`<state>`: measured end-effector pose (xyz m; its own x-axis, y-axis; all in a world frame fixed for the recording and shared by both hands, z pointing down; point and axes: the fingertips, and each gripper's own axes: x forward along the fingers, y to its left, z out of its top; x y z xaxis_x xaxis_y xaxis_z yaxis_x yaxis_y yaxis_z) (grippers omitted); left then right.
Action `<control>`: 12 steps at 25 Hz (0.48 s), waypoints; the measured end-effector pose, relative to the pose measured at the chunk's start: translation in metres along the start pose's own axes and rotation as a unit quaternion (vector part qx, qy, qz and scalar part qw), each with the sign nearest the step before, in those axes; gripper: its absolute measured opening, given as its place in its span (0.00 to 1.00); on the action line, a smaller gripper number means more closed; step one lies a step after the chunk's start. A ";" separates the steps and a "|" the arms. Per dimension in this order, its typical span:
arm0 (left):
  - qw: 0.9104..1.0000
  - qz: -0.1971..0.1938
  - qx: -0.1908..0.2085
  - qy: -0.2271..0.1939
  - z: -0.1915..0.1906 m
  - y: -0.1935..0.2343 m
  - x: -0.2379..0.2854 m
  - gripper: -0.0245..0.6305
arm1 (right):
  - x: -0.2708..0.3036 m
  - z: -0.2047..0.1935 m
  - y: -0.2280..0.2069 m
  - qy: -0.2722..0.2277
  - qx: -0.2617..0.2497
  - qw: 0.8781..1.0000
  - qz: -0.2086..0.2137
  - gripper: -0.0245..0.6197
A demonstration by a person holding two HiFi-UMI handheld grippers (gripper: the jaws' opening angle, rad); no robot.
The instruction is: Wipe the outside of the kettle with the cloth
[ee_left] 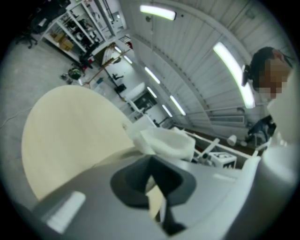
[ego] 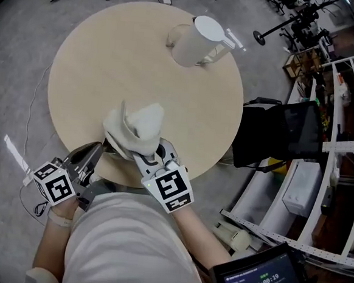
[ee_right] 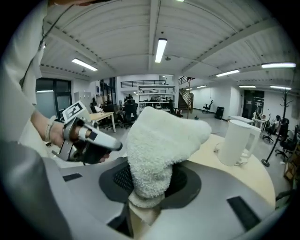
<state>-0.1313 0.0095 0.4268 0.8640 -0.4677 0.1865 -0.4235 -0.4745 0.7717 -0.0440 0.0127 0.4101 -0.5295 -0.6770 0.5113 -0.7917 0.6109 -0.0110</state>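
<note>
A white kettle (ego: 200, 41) stands upright at the far side of the round wooden table (ego: 97, 70), its handle to the right; in the right gripper view the kettle (ee_right: 236, 140) is off to the right. My right gripper (ego: 144, 156) is shut on a white fluffy cloth (ego: 135, 128), which bunches up above the jaws over the table's near edge. The cloth (ee_right: 154, 150) fills the middle of the right gripper view. My left gripper (ego: 97, 153) hangs just left of the cloth, its jaws together with nothing in them. The cloth (ee_left: 166, 140) lies just beyond them.
A black chair (ego: 281, 137) stands against the table's right edge. White shelving racks (ego: 341, 151) run along the right. A screen with a timer (ego: 261, 279) sits at the bottom right. Cables and a tripod (ego: 290, 21) lie on the grey floor beyond the table.
</note>
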 end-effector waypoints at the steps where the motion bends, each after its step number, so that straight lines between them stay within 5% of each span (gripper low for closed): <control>1: 1.000 -0.010 0.024 0.007 0.004 -0.013 0.005 0.03 | -0.005 -0.007 0.003 0.012 -0.003 1.000 0.003 0.21; 3: 0.996 -0.012 0.087 0.021 0.014 -0.035 0.015 0.03 | -0.013 -0.006 0.002 0.025 0.000 1.000 -0.001 0.21; 5: 0.990 -0.001 0.138 0.019 0.028 -0.046 0.023 0.03 | -0.018 0.024 -0.012 -0.015 0.012 1.000 -0.023 0.21; 7: 0.989 0.004 0.150 0.008 0.040 -0.045 0.034 0.03 | -0.010 0.047 -0.024 -0.048 0.003 0.998 -0.039 0.21; 12: 0.983 0.004 0.182 0.029 0.039 -0.048 0.064 0.03 | 0.016 0.007 -0.017 -0.011 0.002 1.000 -0.012 0.21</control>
<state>-0.0660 -0.0270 0.3778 0.8701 -0.4340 0.2337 -0.4902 -0.7115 0.5035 -0.0414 -0.0114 0.4126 -0.5169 -0.7002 0.4925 -0.8052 0.5930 -0.0020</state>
